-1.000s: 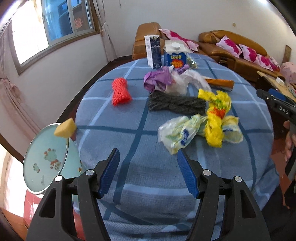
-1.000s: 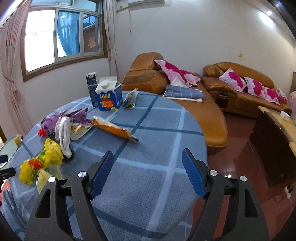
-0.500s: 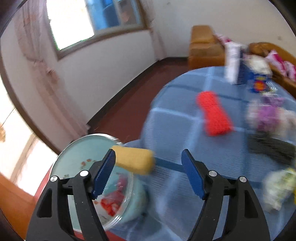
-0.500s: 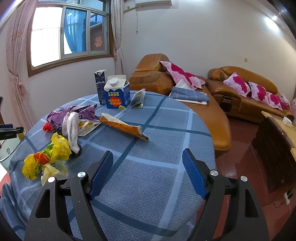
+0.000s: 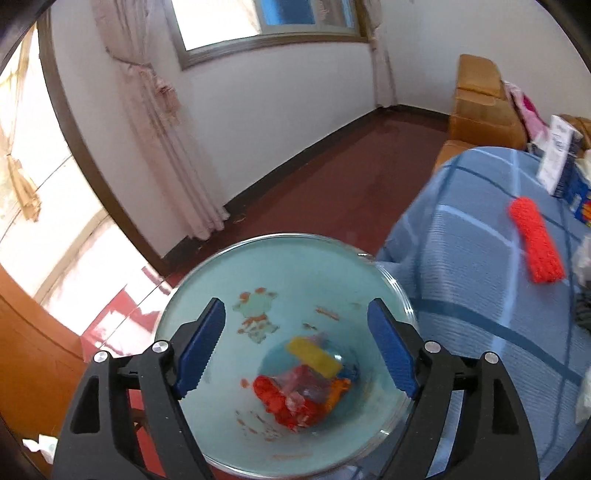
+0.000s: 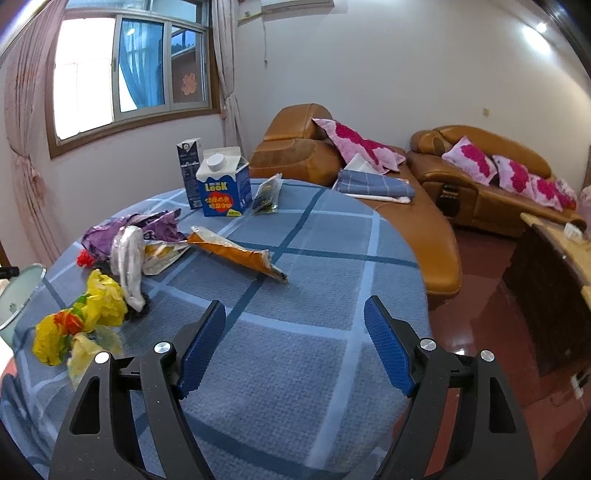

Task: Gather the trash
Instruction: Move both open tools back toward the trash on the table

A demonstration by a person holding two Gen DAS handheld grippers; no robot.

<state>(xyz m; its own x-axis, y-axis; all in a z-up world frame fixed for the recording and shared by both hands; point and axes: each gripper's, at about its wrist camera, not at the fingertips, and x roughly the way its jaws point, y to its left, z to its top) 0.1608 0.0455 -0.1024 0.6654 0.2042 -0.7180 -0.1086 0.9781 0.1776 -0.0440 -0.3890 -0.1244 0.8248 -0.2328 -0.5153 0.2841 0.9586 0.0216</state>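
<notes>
Left wrist view: left tongs (image 5: pixel 295 347), just widened, gape empty above the bin (image 5: pixel 207 280); yellow sponge (image 5: pixel 314 356) lies inside. Right tongs (image 6: pixel 293 347) open, empty, over the worktop (image 6: pixel 314 266).

White walls (image 6: pixel 369 74), glossy dark-red floor (image 5: pixel 332 177). Daylit windows (image 6: pixel 129 74) with pale pink curtains (image 5: pixel 159 129). Tan leather sofas (image 6: pixel 480 177) with pink floral cushions (image 6: pixel 354 144), dark wood cabinet (image 6: pixel 554 295) at right, ceiling light (image 6: pixel 541 26) on

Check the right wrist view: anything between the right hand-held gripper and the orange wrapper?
Nothing. Only bare blue checked tablecloth lies between the right hand-held gripper and the orange wrapper.
</notes>
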